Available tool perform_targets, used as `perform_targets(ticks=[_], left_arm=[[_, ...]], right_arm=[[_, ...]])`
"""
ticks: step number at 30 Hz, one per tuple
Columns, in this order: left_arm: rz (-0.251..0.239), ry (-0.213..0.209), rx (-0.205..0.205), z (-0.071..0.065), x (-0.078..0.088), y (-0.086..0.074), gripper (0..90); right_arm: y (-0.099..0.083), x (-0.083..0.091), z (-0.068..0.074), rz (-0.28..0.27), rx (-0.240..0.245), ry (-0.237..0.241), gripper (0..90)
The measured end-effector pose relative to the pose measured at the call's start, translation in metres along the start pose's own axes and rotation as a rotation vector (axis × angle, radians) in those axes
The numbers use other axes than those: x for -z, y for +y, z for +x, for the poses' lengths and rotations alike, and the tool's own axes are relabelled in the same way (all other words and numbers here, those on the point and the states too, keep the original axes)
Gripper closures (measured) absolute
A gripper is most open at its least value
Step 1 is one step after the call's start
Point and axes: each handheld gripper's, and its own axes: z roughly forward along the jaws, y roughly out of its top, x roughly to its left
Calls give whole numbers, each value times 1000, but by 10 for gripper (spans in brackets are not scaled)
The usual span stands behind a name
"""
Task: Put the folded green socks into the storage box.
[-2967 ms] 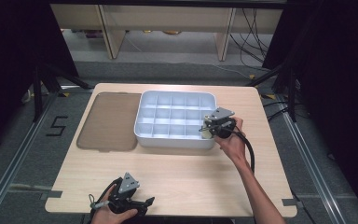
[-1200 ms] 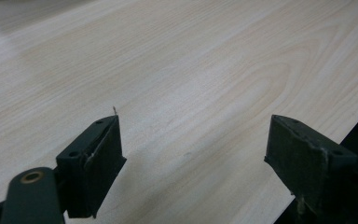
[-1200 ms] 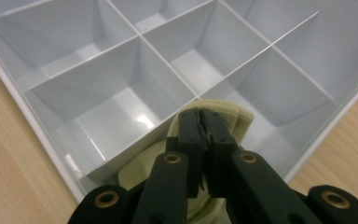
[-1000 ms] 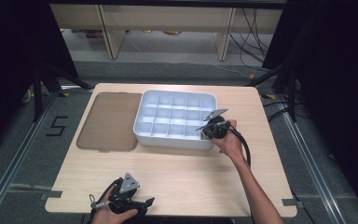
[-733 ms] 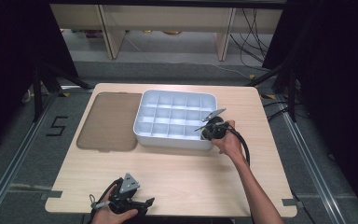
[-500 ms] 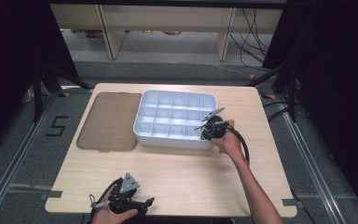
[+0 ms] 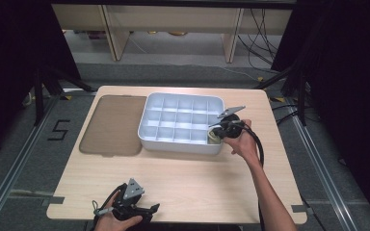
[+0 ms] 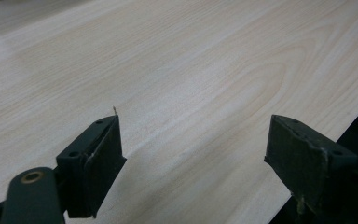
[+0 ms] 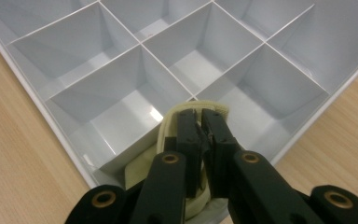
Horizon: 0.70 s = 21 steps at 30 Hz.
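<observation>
change: right gripper [image 7: 216, 131] has shifted slightly over the divided tray [image 7: 149, 130] | jaws: pinched on cream roll [image 9: 168, 140] | roll: tray's near right corner cell, unreleased | left gripper [image 8: 193, 163]: agape, empty, off tray

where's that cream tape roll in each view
high view: the cream tape roll sits in the near right corner compartment of the white divided tray, at the right gripper.
right gripper view: bottom centre, pinched by the shut jaws.
left gripper view: bare table, open jaws.
shared landmark: the tray's corner compartment.
</observation>
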Motion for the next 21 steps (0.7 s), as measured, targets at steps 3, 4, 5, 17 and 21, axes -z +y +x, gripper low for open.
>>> perform_targets(ticks=[3,4,5,17,21], left_arm=[[3,0,0,0,0,0,179],[19,3,-19,2,1,0,179],[22,1,-16,1,1,0,179],[16,1,-12,0,0,0,179],[8,-4,-4,0,0,0,180]], right_arm=[[-1,-2,-2,19,5,4,860],[-1,-2,-2,19,5,4,860],[-1,-3,-2,33,20,-5,860],[-3,-20,1,113,51,-15,872],[-3,-21,2,120,57,-16,871]])
